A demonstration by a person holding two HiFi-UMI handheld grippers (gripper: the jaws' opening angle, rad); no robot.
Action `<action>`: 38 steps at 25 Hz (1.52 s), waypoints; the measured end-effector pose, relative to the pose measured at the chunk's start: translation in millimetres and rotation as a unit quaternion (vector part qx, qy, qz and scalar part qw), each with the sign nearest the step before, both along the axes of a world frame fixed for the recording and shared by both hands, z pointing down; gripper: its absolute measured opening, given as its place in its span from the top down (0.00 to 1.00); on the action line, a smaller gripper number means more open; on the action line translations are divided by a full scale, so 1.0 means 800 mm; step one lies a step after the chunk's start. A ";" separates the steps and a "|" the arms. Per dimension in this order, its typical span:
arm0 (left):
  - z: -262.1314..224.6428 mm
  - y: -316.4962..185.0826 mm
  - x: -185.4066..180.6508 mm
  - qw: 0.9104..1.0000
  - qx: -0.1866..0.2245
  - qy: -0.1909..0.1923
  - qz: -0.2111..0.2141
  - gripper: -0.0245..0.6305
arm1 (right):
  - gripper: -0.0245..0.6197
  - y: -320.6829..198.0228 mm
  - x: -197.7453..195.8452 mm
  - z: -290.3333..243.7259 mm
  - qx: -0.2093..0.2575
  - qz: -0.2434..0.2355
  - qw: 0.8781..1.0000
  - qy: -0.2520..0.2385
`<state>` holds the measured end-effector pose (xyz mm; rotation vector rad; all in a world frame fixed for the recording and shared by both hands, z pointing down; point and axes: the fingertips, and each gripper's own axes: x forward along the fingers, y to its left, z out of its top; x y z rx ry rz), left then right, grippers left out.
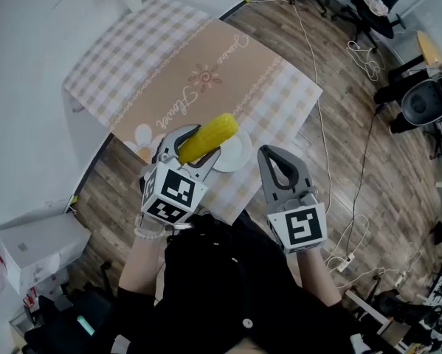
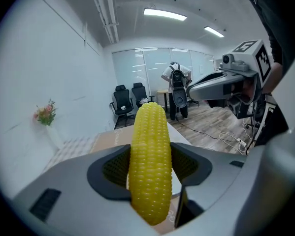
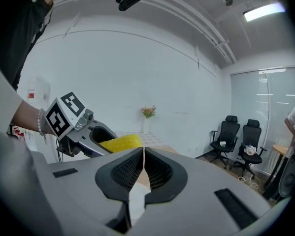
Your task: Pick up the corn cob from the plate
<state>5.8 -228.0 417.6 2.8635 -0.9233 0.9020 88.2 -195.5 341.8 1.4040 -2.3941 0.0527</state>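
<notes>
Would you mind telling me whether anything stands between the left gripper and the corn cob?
Nothing visible does: the left gripper is shut directly on the corn cob, its jaws pressing on both sides.

The tablecloth (image 1: pixel 228 87) carries cursive script on its brown band: one word reads "Flower"; a second word, farther along, is too small to read.

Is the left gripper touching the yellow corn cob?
Touching. In the left gripper view the yellow corn cob sits clamped in the left gripper, ribbed pads pressing both its sides.
</notes>
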 end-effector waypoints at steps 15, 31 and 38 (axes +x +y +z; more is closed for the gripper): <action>-0.065 0.014 -0.049 0.998 0.043 0.026 -0.039 0.57 | 0.90 0.004 -0.007 -0.011 0.014 0.001 1.000 0.014; -0.080 0.040 -0.048 0.998 0.054 0.029 -0.026 0.57 | 0.90 0.015 -0.004 -0.013 0.023 -0.005 0.999 0.034; -0.082 0.045 -0.044 0.998 0.054 0.030 -0.020 0.57 | 0.90 0.016 -0.007 -0.014 0.027 -0.007 0.999 0.042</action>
